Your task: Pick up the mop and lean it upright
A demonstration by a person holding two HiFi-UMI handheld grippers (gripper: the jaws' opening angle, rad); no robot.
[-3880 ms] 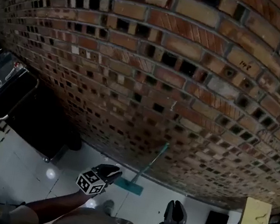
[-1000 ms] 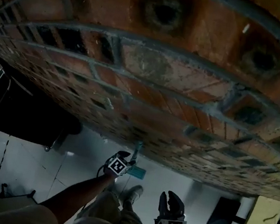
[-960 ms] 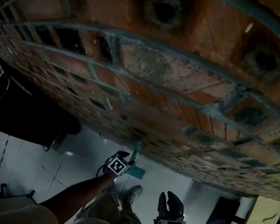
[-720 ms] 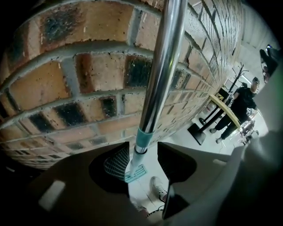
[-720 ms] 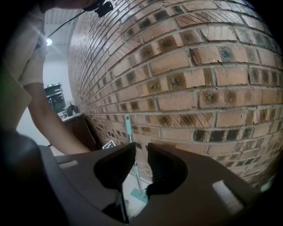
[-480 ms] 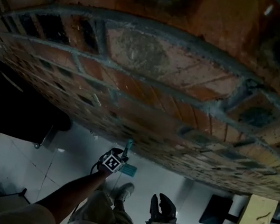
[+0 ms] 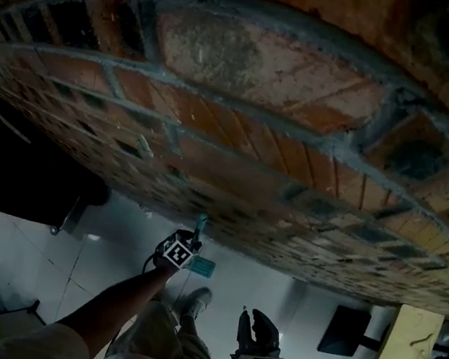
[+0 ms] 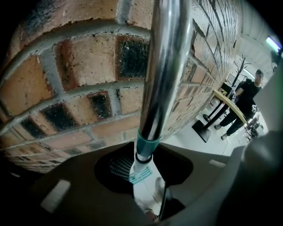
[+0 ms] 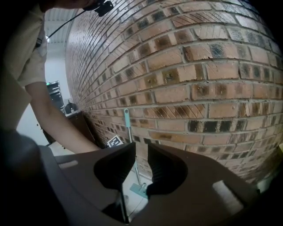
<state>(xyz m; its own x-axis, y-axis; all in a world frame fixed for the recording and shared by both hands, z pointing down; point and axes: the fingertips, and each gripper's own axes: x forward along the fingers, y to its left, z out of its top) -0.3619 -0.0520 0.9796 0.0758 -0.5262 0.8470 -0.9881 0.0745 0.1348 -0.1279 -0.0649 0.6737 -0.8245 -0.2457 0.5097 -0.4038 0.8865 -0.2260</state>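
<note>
The mop leans upright against the brick wall [image 7: 239,143], its teal-tipped metal handle [image 7: 200,223] rising from the teal mop head [image 7: 203,266] on the floor. My left gripper [image 7: 191,238] is at the handle's upper end. In the left gripper view the handle [image 8: 163,66] runs between the jaws, which are closing round it without pressing on it. My right gripper [image 7: 259,321] hangs lower and to the right, jaws a narrow gap apart with nothing in them. From the right gripper view the mop handle [image 9: 129,128] and mop head [image 9: 139,190] show ahead.
A black cart [image 7: 19,173] stands at the left by the wall. A black stand base [image 7: 344,329] and a pale board [image 7: 402,352] sit at the right. A person [image 8: 247,95] stands far off. My shoe [image 7: 194,302] is just below the mop head.
My left gripper has risen from beside the mop head to the top of the handle, and its jaws have narrowed round it. The right gripper has stayed low, drifting slightly left.
</note>
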